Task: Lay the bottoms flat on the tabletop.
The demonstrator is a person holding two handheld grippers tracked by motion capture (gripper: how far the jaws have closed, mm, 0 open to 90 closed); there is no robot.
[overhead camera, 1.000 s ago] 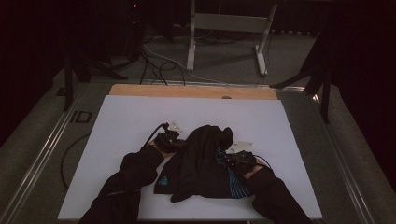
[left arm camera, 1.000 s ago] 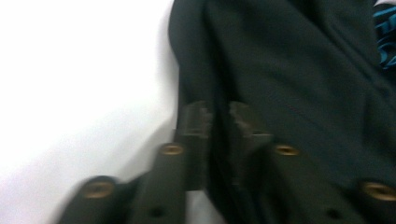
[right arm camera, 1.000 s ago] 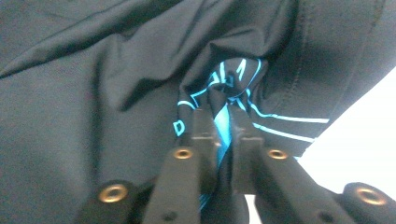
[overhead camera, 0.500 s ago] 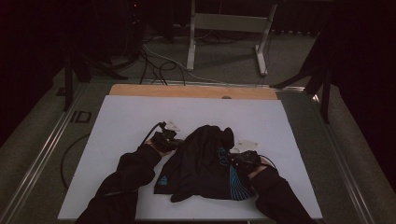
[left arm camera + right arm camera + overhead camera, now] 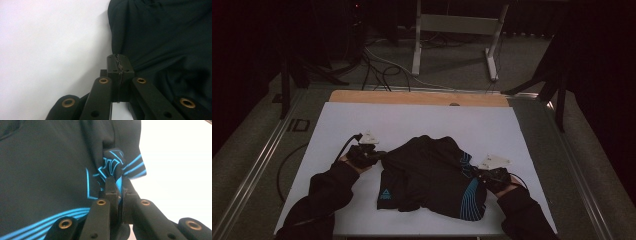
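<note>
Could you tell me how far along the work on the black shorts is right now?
Both edges look gripped: the right gripper pinches blue-striped fabric, and the left gripper is shut at the shorts' other side. In hand is pulling them apart. The cloth is still bunched on the white table, so flattening remains.

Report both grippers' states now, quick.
Left gripper: jaws shut, at the edge of the black shorts; whether cloth is pinched cannot be told.
Right gripper: jaws shut on the shorts' blue-striped cloth.

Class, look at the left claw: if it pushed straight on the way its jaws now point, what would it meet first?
Most likely the black garment. The left claw, jaws shut, sits right at the fabric's edge above the white table sheet, and the cloth lies directly ahead. Whether a fold is already pinched cannot be told.
</note>
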